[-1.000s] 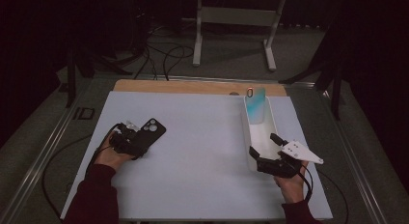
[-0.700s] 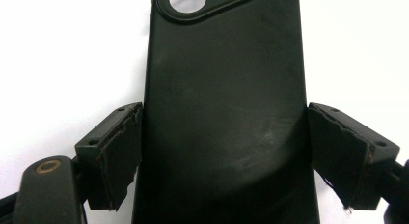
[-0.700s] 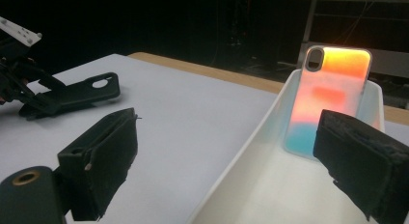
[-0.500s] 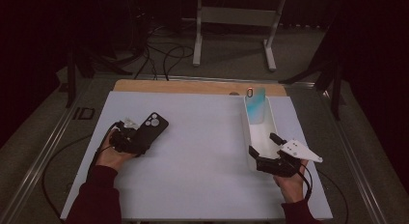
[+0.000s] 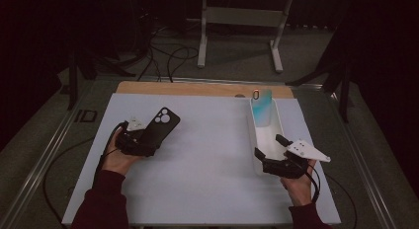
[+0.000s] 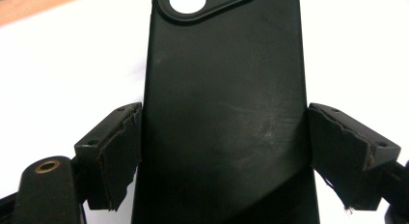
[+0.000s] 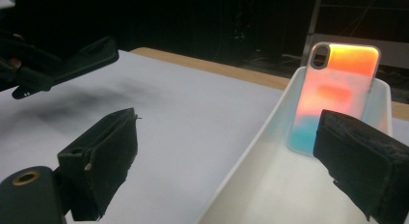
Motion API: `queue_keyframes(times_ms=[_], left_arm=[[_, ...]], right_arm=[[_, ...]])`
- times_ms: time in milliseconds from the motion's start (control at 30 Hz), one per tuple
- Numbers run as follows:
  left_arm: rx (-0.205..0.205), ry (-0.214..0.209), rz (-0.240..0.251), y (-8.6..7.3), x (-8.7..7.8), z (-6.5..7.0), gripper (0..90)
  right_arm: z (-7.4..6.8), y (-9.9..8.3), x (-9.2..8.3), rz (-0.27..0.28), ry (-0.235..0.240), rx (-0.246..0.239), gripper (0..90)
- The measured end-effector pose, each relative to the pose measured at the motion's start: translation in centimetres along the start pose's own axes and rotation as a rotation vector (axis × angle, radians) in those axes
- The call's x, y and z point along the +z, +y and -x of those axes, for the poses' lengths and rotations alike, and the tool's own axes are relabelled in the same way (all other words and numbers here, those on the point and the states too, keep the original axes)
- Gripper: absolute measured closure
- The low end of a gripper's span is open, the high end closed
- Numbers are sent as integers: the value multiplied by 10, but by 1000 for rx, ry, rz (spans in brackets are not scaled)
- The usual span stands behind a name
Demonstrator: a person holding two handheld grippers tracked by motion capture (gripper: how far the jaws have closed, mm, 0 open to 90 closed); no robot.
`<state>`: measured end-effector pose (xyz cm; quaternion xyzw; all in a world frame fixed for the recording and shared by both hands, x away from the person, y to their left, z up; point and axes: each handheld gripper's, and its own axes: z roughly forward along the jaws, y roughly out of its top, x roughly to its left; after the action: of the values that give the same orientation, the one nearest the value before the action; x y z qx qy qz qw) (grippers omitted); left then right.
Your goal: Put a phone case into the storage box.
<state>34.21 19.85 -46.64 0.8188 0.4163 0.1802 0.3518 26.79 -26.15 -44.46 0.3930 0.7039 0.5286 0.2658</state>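
Black phone case (image 5: pixel 160 126), one item, matte, with a raised camera surround at its far end; held at the left of the white table top (image 5: pixel 207 140), its near end between the jaws of the left gripper (image 5: pixel 141 140), its far end angled up off the surface. In the left gripper view the case (image 6: pixel 222 103) runs lengthwise between the two pads, which press flat on its long edges, so the left claw is pinching it across its width. Handling, by judgement: light, thin-walled and somewhat flexible, likely to bow or twist if squeezed hard; the matte skin looks grippy rather than slick; not fragile. Best hold is where it is taken now, across the long edges near the lower end, clear of the camera opening. White trough-shaped tray (image 5: pixel 267 140), one item, long and narrow, at the right of the table top, running away from the person. Contents: one iridescent phone case (image 5: pixel 261 106), orange at the top shading to teal at the bottom, standing upright against the tray's far end wall; the rest of the tray floor is bare. Right gripper (image 5: pixel 272 157), at the tray's near end: in the right gripper view its jaws stand spread, the tray's left wall (image 7: pixel 251 151) passing between them, pads touching nothing, with the iridescent case (image 7: pixel 337 93) ahead.
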Motion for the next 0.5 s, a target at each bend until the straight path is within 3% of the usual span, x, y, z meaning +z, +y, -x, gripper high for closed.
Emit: queue_keyframes(times_ms=[500], left_arm=[[121,-67,79,41,1,49,162]], right_arm=[[2,10,4,-41,71,37,83]])
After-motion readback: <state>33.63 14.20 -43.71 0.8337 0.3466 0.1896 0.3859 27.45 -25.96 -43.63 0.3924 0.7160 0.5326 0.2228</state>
